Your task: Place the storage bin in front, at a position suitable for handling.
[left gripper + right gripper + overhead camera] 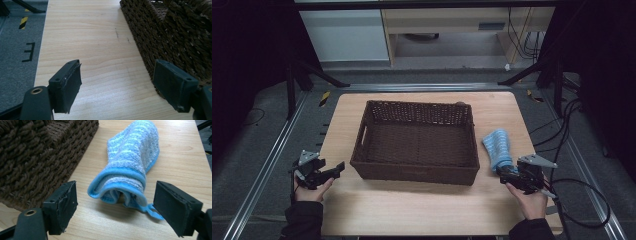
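A person's right tool (115,205) lines up on a rolled blue cloth (130,167) lying on a wooden surface (412,210), just to the right of a dark wicker basket (417,140). The tool's jaws stand wide apart on either side of the cloth's near end, not yet pressing on it. The left tool (117,85), at the basket's near left corner, is likewise wide open and empty, its jaws over bare wood with the basket wall just beside one of them.

The step in hand looks like the approach to a pick-up: the cloth is still on the surface, apart from the basket. The next move would call for easing the right tool forward so the roll sits between the pads, then closing on it firmly enough to keep the loose folds together.

The cloth's long axis runs away from the person, roughly parallel to the basket's right wall, its open, blue-edged end toward the right tool.
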The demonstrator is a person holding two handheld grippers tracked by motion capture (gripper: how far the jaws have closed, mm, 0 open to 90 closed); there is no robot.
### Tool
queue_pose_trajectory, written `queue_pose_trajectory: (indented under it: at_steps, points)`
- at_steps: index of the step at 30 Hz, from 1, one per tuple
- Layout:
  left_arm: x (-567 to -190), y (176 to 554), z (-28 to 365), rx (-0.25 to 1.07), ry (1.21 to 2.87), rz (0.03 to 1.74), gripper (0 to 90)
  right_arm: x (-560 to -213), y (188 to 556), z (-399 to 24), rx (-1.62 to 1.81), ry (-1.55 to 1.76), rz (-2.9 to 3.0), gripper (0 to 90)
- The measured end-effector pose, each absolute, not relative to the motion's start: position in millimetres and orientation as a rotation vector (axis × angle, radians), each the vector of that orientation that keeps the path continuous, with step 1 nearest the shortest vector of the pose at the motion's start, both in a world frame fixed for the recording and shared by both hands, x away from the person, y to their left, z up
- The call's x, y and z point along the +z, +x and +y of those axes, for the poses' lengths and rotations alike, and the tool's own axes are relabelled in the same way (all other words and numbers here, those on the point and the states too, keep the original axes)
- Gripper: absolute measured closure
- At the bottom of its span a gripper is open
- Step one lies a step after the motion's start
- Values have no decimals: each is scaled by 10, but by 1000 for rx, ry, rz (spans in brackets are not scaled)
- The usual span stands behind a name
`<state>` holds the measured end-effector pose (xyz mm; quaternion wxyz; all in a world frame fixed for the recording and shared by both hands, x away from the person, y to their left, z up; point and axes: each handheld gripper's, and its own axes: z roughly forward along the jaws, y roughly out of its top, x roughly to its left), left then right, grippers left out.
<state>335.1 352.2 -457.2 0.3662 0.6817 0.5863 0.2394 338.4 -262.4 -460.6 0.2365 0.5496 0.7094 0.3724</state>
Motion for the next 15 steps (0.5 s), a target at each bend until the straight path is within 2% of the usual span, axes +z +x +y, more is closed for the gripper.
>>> queue_pose_trajectory:
  at_steps: [9, 15]
  points:
    - [-4608, 3367, 3504, 614, 1775, 1505, 222, -4525, 3544, -2527, 1050, 1494, 1923, 258]
    - [-4628, 3376, 3475, 608, 1795, 1497, 232, -4537, 3847, -2446, 999, 1476, 1932, 272]
